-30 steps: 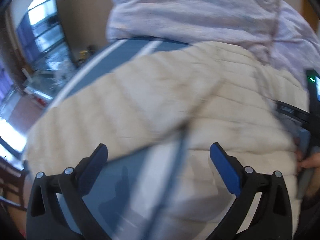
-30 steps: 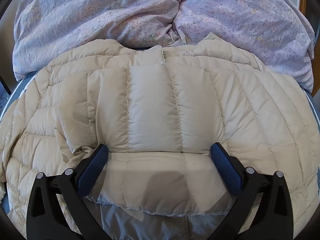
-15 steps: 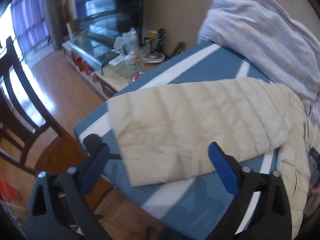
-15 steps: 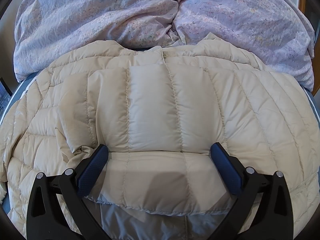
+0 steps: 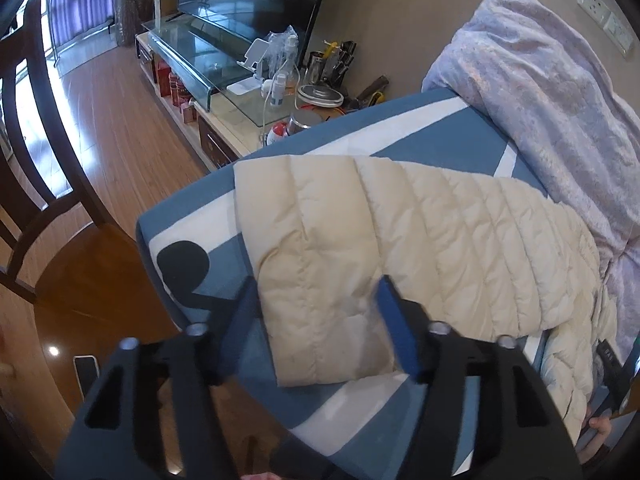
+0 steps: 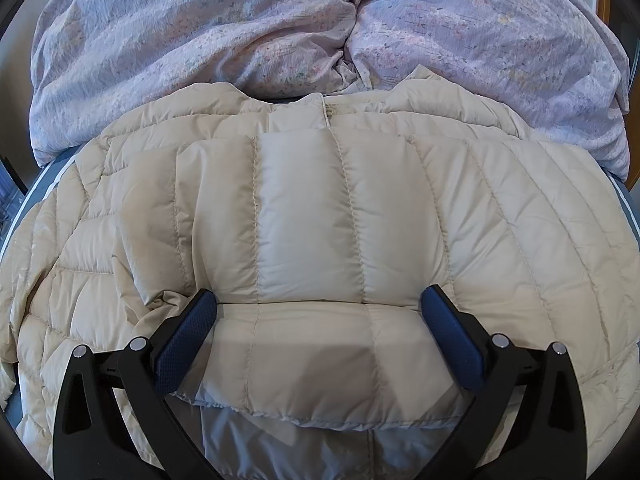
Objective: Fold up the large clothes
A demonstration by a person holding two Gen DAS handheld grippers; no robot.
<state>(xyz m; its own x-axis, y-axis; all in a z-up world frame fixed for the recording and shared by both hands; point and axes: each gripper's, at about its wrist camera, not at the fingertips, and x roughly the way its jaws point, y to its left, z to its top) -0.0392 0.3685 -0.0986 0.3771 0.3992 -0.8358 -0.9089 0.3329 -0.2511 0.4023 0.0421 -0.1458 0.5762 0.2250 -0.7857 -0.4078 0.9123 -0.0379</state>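
Jacket (image 6: 312, 220), cream and quilted, spread across the blue-and-white bed sheet (image 5: 420, 128) in front of the lilac duvet (image 6: 200, 40). On the left: one sleeve (image 5: 400, 240) stretched straight out toward the bed's edge, cuff lying flat (not yet brought in over the body, so this fold looks still to do). Left gripper (image 5: 316, 324) hovering just above that cuff, blue pads apart with the cuff end between them, not pinched as far as can be told; slightly blurred. Beyond the bed, a glass TV stand (image 5: 192, 56) and wooden floor, unrelated.

On the right: the body of the jacket, with a quilted panel laid across its middle, seemingly the other sleeve already folded in; grey lining showing at the near hem. Right gripper (image 6: 320, 340) poised low over that folded part, pads wide apart, holding nothing, contact with the fabric unclear.

Judged overall: early to midway. One side apparently tucked, left sleeve outstanding, then the lengthwise folds of the body.
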